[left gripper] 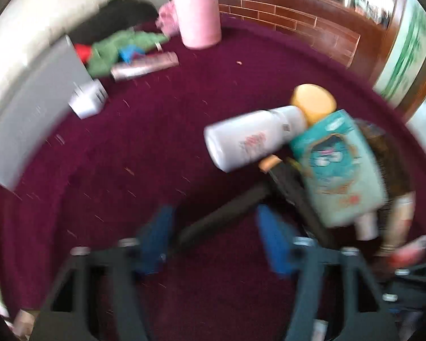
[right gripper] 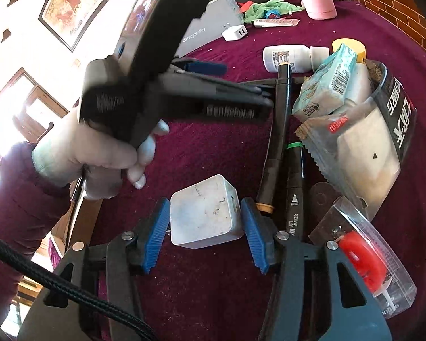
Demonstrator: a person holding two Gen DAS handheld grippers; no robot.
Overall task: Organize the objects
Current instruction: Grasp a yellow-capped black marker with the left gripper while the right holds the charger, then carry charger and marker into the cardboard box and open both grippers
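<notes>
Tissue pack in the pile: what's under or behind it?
Behind the tissue pack: white bottle and yellow cap. The snack bag overlaps its lower edge. Whatever lies beneath the pack is covered.

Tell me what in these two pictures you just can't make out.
- Left wrist view: motion blur smears the print on the white bottle and teal packet.
- Right wrist view: the left gripper's body hides its own fingers.
- Right wrist view: whether the right gripper presses the white charger is unclear.

On the black marker (right gripper: 294,196) you can read "ART MARKER" in white down its barrel. The grey box (right gripper: 213,25) at the back carries the word "dragonfly". The clear packet (right gripper: 383,113) bears large white characters you cannot make out.
</notes>
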